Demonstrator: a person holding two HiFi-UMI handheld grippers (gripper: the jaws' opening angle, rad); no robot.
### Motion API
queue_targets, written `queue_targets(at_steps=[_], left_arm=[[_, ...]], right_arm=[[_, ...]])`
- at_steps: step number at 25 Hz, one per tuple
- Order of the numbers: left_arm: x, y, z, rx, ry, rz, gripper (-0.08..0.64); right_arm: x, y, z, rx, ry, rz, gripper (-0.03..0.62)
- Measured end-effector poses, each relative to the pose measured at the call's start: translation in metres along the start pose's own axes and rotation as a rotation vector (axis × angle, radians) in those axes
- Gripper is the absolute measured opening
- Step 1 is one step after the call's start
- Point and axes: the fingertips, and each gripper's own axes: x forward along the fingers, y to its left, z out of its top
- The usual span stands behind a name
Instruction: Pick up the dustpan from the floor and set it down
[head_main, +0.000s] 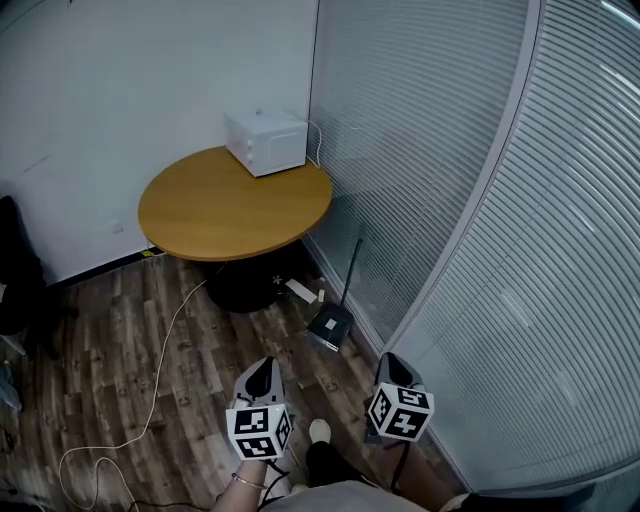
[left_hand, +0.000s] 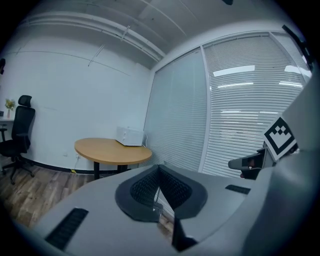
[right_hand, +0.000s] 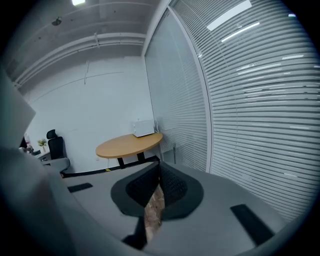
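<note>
The dark dustpan (head_main: 330, 323) stands on the wood floor at the foot of the glass wall, its long black handle (head_main: 351, 268) leaning up against the blinds. Both grippers are held low, nearer to me than the pan and apart from it. My left gripper (head_main: 262, 369) is left of and below the pan, its jaws together with nothing between them (left_hand: 159, 172). My right gripper (head_main: 394, 363) is a little right of and below the pan, jaws shut and empty (right_hand: 160, 171). I cannot make out the pan in either gripper view.
A round wooden table (head_main: 200, 210) with a white microwave (head_main: 265, 141) stands behind the pan. A white cable (head_main: 160, 370) trails over the floor at the left. Blind-covered glass walls (head_main: 480, 230) close the right side. A black office chair (left_hand: 17, 135) stands far left.
</note>
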Motion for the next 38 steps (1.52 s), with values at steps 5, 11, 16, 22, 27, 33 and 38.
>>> queue_targets(at_steps=[5,11,16,22,27,33,38], left_arm=[[0.043,0.013,0.004,0.008,0.004,0.008,0.016],[0.104,0.012,0.016,0.016,0.013,0.000,0.015],[0.154,0.015,0.022,0.026,0.015,-0.006,0.016],[0.207,0.012,0.036,0.043,0.009,-0.014,0.015],[0.240,0.010,0.038,0.052,0.018,-0.018,0.015],[0.267,0.007,0.040,0.055,0.053,-0.038,0.016],[0.298,0.012,0.041,0.053,0.061,-0.077,0.015]], right_arm=[[0.044,-0.001,0.010,0.009,-0.006,0.005,0.032],[0.100,-0.015,0.029,0.019,0.013,0.001,0.032],[0.147,-0.025,0.046,0.027,0.005,0.003,0.032],[0.194,-0.042,0.063,0.041,0.008,0.005,0.032],[0.227,-0.051,0.072,0.038,0.024,0.014,0.032],[0.250,-0.055,0.072,0.053,0.069,0.007,0.032],[0.266,-0.054,0.076,0.040,0.070,-0.026,0.032]])
